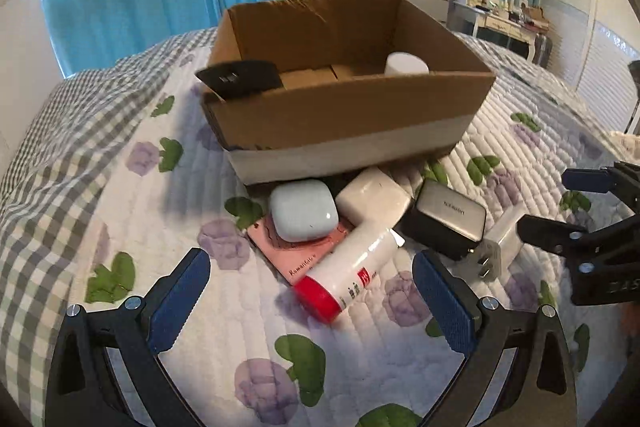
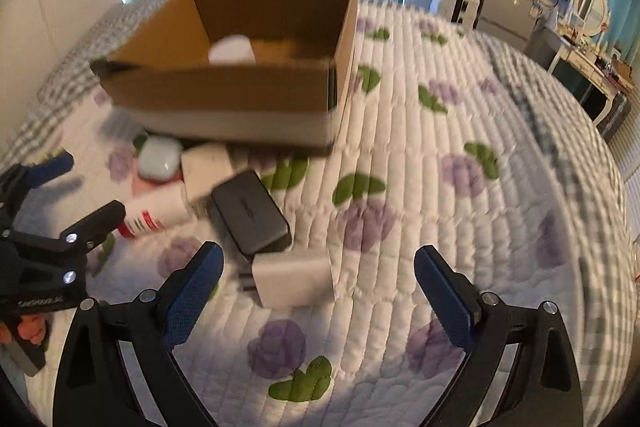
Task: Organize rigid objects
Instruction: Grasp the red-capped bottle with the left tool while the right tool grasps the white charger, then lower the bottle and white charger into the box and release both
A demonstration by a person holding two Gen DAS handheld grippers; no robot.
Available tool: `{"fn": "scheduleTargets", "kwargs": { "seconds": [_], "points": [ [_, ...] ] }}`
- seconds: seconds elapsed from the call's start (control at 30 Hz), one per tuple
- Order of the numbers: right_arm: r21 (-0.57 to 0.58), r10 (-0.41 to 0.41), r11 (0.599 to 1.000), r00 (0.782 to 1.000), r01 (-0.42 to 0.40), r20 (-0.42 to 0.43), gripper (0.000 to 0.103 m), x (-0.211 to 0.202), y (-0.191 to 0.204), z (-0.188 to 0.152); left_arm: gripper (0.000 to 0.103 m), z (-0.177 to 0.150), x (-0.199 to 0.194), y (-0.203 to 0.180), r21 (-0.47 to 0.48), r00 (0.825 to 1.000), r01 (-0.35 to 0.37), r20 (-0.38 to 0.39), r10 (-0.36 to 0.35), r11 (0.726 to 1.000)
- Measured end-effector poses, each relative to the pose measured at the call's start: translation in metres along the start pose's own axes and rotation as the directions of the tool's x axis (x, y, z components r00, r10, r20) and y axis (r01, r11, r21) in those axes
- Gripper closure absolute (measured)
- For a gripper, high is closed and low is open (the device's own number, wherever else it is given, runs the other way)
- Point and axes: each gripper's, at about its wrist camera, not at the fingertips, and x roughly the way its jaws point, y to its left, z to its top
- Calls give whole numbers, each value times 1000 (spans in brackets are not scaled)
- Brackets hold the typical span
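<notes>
Finding the loose things heaped on the quilt, close against the near wall of the cardboard box, with a white round tub inside it and a black flat piece perched at its left corner.

Judging the earbud case, leftmost, as light, hard and glossy, likely slipping under a shallow pinch; taking it low across its two flatter sides. Seeing it lying on a pink booklet, thin and flat, probably awkward to lift off soft bedding without working a pad under one edge. Reading the red-capped bottle as a stiff, light cylinder, apt to roll; clamping across the body near its middle. Treating the white block at the bottle's far end as rigid and square-sided, easy to hold. Judging the black charger as the densest piece, stiff and smooth-faced; gripping across its narrow sides. Taking the white plug adapter, rightmost, across its flat sides, keeping clear of the prongs.

Holding the left gripper tilted downward over the bottle and booklet, jaws spread wide, pinching nothing. Holding the right gripper pitched more steeply down beside it, jaws likewise wide and empty, with the white plug adapter lying just ahead, nearer the left-hand finger and apparently untouched.
</notes>
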Motion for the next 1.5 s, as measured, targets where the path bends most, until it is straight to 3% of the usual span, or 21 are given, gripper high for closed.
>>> {"fn": "scheduleTargets", "kwargs": {
  "seconds": [0.23, 0.33, 0.4, 0.53, 0.67, 0.7, 0.77, 0.8, 0.93, 1.03, 1.1, 1.13, 1.37, 1.5],
  "points": [
    [12, 6, 1000, 996, -5, -92, 8, 30, 4, -7, 0, -9, 17, 0, -12, 998, -32, -55, 32, 999],
    [19, 15, 1000, 991, -13, -132, 22, 42, 3, -10, 0, -9, 23, 1, -17, 996, -46, -74, 44, 999],
    [35, 24, 999, 990, -19, -142, 24, 46, 0, -11, 0, -10, 25, 0, -14, 996, -49, -81, 47, 999],
    [37, 88, 996, 987, -83, -135, 48, 43, 1, -11, 0, -11, 31, -5, 4, 995, -47, -94, 47, 999],
    [2, 65, 998, 990, -65, -123, 48, 39, 7, -14, 0, -9, 42, -9, 7, 992, -20, -126, 20, 1000],
    [2, 65, 998, 991, -65, -119, 48, 37, 6, -14, 2, -9, 45, -9, 6, 991, -11, -131, 12, 1000],
    [14, 64, 998, 992, -63, -111, 48, 33, 3, -14, 16, -9, 50, -12, 14, 989, 11, -147, -9, 1000],
    [20, 64, 998, 992, -62, -107, 48, 31, 1, -14, 31, -10, 53, -15, 23, 986, 31, -166, -27, 999],
    [40, 65, 997, 993, -61, -103, 48, 28, -1, -13, 43, -14, 49, -27, 94, 983, 33, -183, -15, 995],
    [41, 68, 997, 992, -64, -104, 48, 27, 1, -12, 57, -16, 39, -24, 50, 965, 133, -236, -118, 990],
    [40, 71, 997, 992, -67, -102, 48, 28, -1, -8, 60, -17, 34, -24, 23, 947, 198, -263, -185, 980],
    [43, 72, 997, 993, -68, -98, 48, 26, -2, -8, 62, -16, 34, -26, 31, 946, 202, -265, -187, 979],
    [38, 66, 997, 992, -62, -110, 48, 28, 0, -8, 60, -12, 46, -32, 30, 957, 167, -247, -155, 986],
    [29, 58, 998, 992, -55, -108, 48, 29, 1, -8, 65, -14, 32, -32, 53, 966, 159, -216, -144, 986]
  ]
}}
